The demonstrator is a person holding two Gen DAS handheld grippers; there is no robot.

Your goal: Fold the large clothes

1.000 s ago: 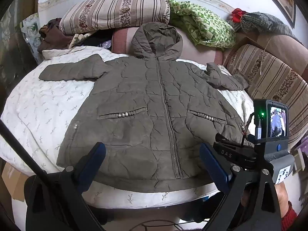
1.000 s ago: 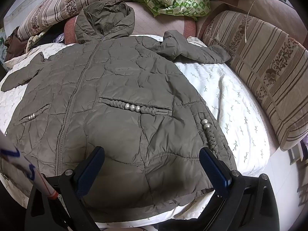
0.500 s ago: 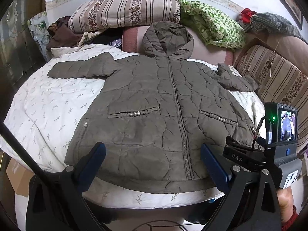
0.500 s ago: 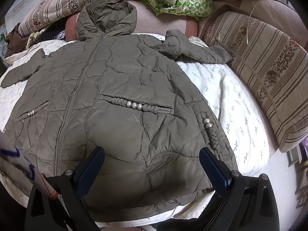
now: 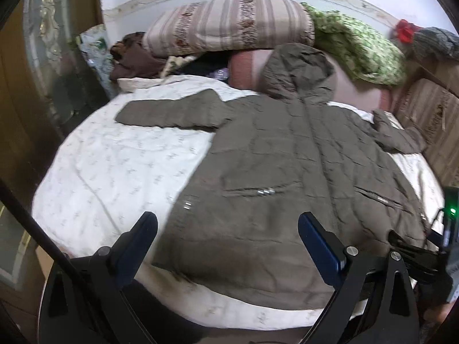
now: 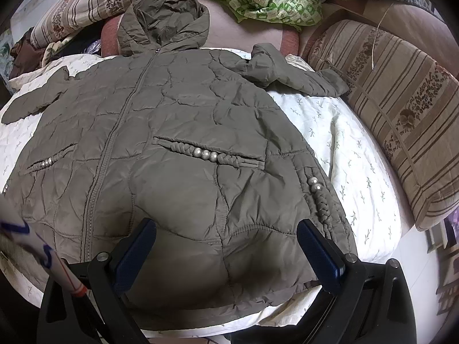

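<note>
Coat: a big puffy green-brown coat [image 6: 183, 143] lies flat on the bed [image 5: 114, 172], front up and zipped shut. Its hood [image 6: 166, 20] points to 12 o'clock in both views.
Sleeves: the left sleeve [image 5: 172, 111] sticks out flat toward 9 o'clock. The right sleeve [image 6: 295, 71] is bent and bunched near 2 o'clock, close to the striped cushion [image 6: 396, 109].
Bottom edge: the hem [image 6: 229, 306] is at 6 o'clock, just at the edge of the bed.
Left gripper: the left gripper [image 5: 228, 246] is spread wide and holds nothing. It hangs over the bottom left corner of the coat. This view is blurry.
Right gripper: the right gripper [image 6: 226, 252] is spread wide too and holds nothing. It hangs over the bottom right part of the coat.
How far along: I think no fold is made yet. The coat is only laid out.
How it will feel: it looks soft, puffy and light. The shiny cloth may be slippery, and the puff may spring back after a fold.
Where to grab: I would pinch a sleeve at its cuff, or the side edge by the hem, and bite deep so the thick cloth does not slide out.
Watch out: keep away from the pearl beads [image 6: 205, 154] on the pocket, they could snag.
</note>
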